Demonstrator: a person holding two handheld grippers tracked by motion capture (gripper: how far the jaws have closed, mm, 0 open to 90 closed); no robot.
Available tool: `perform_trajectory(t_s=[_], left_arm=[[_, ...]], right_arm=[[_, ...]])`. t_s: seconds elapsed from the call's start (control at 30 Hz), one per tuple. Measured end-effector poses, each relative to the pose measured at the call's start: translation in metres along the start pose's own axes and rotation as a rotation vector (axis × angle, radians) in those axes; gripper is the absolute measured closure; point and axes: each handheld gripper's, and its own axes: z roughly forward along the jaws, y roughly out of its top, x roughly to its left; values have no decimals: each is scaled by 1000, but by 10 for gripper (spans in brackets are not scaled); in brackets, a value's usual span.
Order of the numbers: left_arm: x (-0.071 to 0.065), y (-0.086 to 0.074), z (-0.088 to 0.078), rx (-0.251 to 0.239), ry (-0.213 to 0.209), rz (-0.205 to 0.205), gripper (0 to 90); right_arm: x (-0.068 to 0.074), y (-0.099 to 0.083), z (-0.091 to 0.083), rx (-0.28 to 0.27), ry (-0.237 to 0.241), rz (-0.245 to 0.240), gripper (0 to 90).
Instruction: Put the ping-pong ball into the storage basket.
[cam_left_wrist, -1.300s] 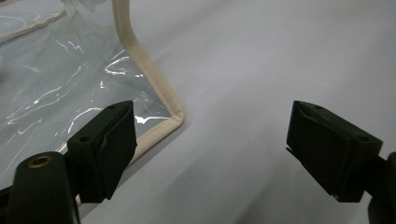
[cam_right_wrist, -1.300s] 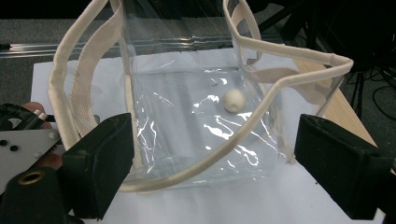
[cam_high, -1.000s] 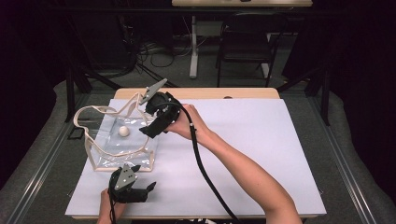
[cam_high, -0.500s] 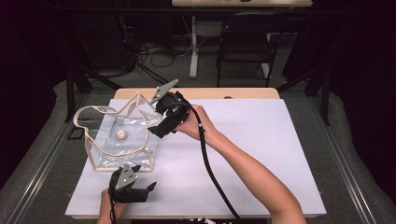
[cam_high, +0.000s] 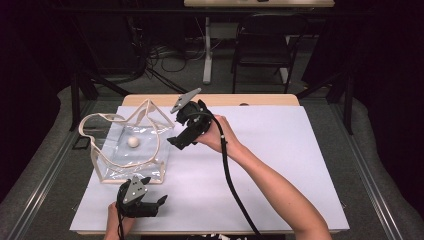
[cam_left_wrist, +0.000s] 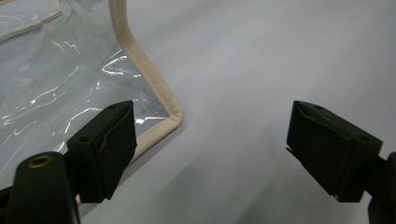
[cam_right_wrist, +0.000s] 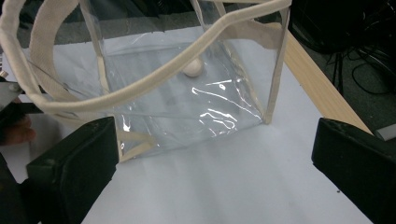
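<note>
A clear plastic tote bag with cream fabric trim and handles is set on the white-covered tabletop, toward nine o'clock of its middle. A small white ball is seen lying inside the bag, on its bottom. The right gripper is held above the tabletop just beside the bag's three o'clock side, its jaws spread wide and directed at the bag. The left gripper is placed at six o'clock of the bag, near the tabletop's near edge; its jaws are parted, with the bag's bottom corner just ahead of them. A black chair is found on the floor beyond the tabletop, at twelve o'clock.
</note>
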Motion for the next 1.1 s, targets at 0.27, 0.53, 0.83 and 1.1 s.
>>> perform_trajectory(t_s=[0.27, 0.53, 0.83, 1.1], left_arm=[[0, 0, 0, 0, -3, -1, 164], [-1, 0, 0, 0, -3, 1, 164], [0, 0, -1, 2, -2, 0, 164], [0, 0, 0, 1, -2, 1, 164]], right_arm=[[-1, -14, 1, 28, -14, 5, 1], [-4, -30, 1, 47, -29, 19, 1], [-3, -44, -2, 60, -34, 28, 2], [-2, -59, -1, 82, -41, 39, 4]])
